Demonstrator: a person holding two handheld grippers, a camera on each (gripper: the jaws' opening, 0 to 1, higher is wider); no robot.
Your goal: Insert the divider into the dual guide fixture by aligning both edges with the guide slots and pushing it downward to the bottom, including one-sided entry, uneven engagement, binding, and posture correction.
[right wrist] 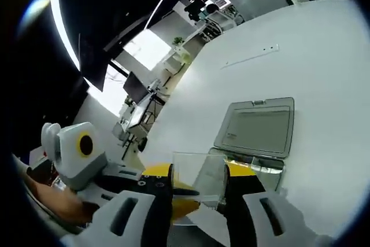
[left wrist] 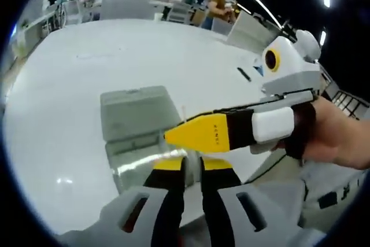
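- One white table [left wrist: 75, 85] carries the work; its round top also shows in the right gripper view [right wrist: 324, 56].
- One grey fixture [left wrist: 136, 125] sits on the table. In the right gripper view it reads as a flat grey lid or panel [right wrist: 257, 126] laid open, with a box-like base [right wrist: 254, 166] at its near edge.
- One clear divider [right wrist: 199, 180], a thin transparent sheet, stands upright between the jaws of the right hand-held gripper [right wrist: 199, 192], just in front of the fixture's near edge. Whether its lower edge has entered the guide slots cannot be told.
- The right hand-held gripper's two black-and-yellow jaws stand at a middling gap with the divider between them; it seems to be pinched there, though the contact itself is not plain.
- The left hand-held gripper [left wrist: 192, 169] has its two jaws drawn narrow, with only a slim gap; whether anything thin lies in that gap cannot be told.
- In the left gripper view the right hand-held gripper [left wrist: 191, 134] crosses from the right, held by a person's hand [left wrist: 338, 137], with its yellow tip over the fixture's near side.
- In the right gripper view the left hand-held gripper [right wrist: 156, 186] comes in from the left, close beside the divider.
- One person [left wrist: 219, 4] stands far off beyond the table, among desks and chairs.
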